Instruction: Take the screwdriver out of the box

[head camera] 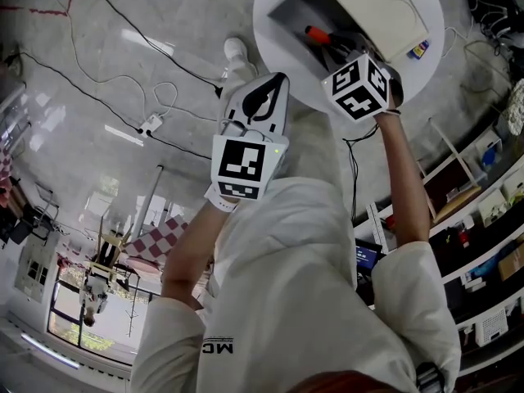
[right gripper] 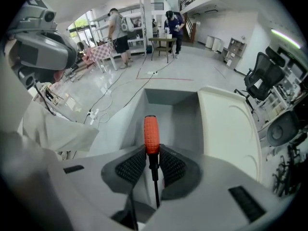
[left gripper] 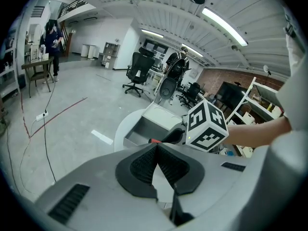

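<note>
Your right gripper (right gripper: 152,153) is pinching the screwdriver (right gripper: 151,134). Both ribbed pads press on it where the orange handle meets the dark shaft. The handle points away from you and the shaft runs back between the jaws toward the camera. The handle hangs over the open grey compartment of the box (right gripper: 168,112). You cannot tell from these views whether the tool touches the box floor. The cream lid (right gripper: 226,129) stands open on the right side of that compartment.

The box sits on a round white table (head camera: 274,23) at the far end of your reach. A small blue and yellow object (head camera: 419,50) lies on the table's right edge, apart from the box.

Your left gripper (left gripper: 157,147) has its jaws pressed together with nothing between them. You hold it to the left of the right one, on the near side of the table, its tip close to the table's rim and over the floor. From it you look across at the box and at the right gripper's marker cube (left gripper: 206,126).

Black cables (head camera: 123,80) trail over the grey floor to the left, and shelves (head camera: 483,203) stand on the right.
</note>
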The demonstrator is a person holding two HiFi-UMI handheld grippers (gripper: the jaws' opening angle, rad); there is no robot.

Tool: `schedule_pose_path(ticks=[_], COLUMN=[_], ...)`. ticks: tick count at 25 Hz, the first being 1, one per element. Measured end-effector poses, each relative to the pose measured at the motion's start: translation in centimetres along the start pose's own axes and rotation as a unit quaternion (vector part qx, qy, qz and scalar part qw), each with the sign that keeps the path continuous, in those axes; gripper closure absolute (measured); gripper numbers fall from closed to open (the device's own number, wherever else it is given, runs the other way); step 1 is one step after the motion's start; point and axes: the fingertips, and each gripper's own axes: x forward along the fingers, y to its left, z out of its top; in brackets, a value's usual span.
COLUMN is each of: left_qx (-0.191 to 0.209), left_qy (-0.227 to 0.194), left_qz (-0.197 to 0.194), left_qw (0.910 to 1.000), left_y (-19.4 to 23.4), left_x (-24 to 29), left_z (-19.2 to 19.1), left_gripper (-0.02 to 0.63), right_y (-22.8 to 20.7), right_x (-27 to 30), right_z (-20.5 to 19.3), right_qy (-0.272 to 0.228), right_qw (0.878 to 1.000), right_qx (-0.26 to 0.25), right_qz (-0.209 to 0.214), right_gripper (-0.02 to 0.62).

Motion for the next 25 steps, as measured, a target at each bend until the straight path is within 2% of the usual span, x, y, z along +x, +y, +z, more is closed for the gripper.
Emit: schedule_pose_path(ticks=[13, 25], left_qx=[0.021, 0.039], left_qy=[-0.019, -0.058], left_qz=[0.006, 0.021], left_qw=[0.9996, 0.9973], left_y=[-1.2, -1.7], left_x=[-2.3, -5.9], left_z=[2.3, 6.0], left_gripper=[0.595, 0.595], right_y=[-0.3, -0.5], right_x=[-6.2, -13.7], right_z=[2.4, 5.5], right_qy=[-0.078, -0.166], right_qw=[0.995, 0.978], right_qx=[0.053, 0.097], right_qz=[-0.041, -0.086], right_gripper=[0.457, 0.457])
